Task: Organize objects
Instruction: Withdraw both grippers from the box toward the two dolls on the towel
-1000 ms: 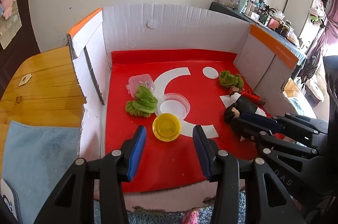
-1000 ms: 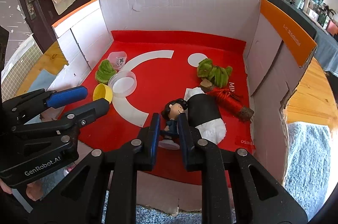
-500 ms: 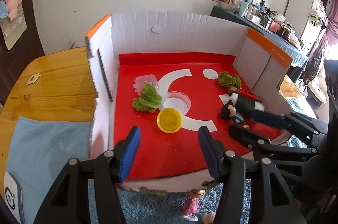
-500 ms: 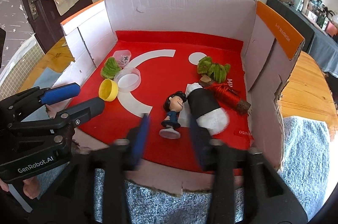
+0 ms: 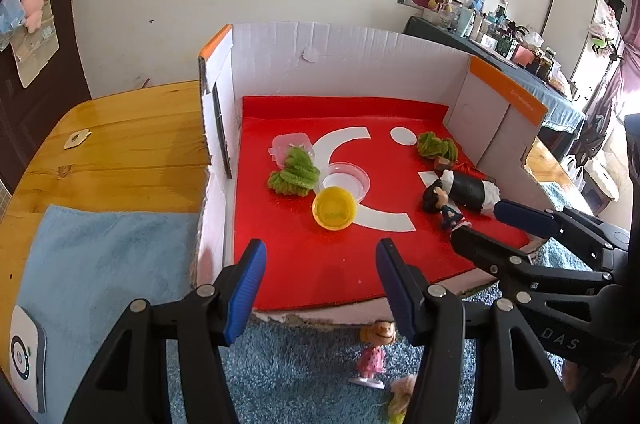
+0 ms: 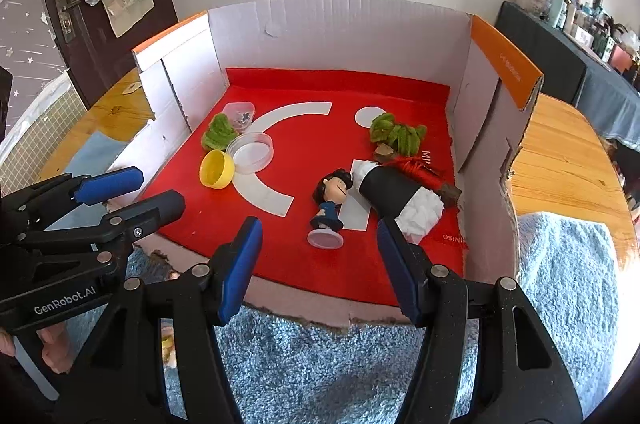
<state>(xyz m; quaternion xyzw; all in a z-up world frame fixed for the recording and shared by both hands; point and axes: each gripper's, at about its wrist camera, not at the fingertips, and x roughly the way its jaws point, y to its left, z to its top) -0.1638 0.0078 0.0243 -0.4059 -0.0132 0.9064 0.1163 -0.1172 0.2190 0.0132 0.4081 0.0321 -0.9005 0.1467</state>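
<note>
A cardboard box with a red floor point(image 5: 340, 264) holds a dark-haired figurine in blue point(image 6: 330, 199), lying on its back next to a black-and-white roll point(image 6: 394, 197). My right gripper point(image 6: 319, 230) is open at the box's front edge, its pads apart from the figurine. It also shows in the left wrist view as the right gripper point(image 5: 476, 222). My left gripper point(image 5: 320, 256) is open and empty, short of a yellow cap point(image 5: 334, 207). A pink-dress figurine point(image 5: 374, 352) stands on the blue rug outside the box.
Inside the box are a clear round lid point(image 5: 344, 179), a green fuzzy tree point(image 5: 296, 171), a small clear case point(image 5: 288, 143), another green fuzzy piece point(image 6: 394, 135) and a red-wrapped stick point(image 6: 424, 171). The box walls point(image 6: 480, 127) stand on three sides. A wooden table point(image 5: 120, 143) lies around it.
My right gripper has opened and let go of the dark-haired figurine, which now lies on the red floor. Both grippers have drawn back toward the box's front edge. The left jaws stand wider.
</note>
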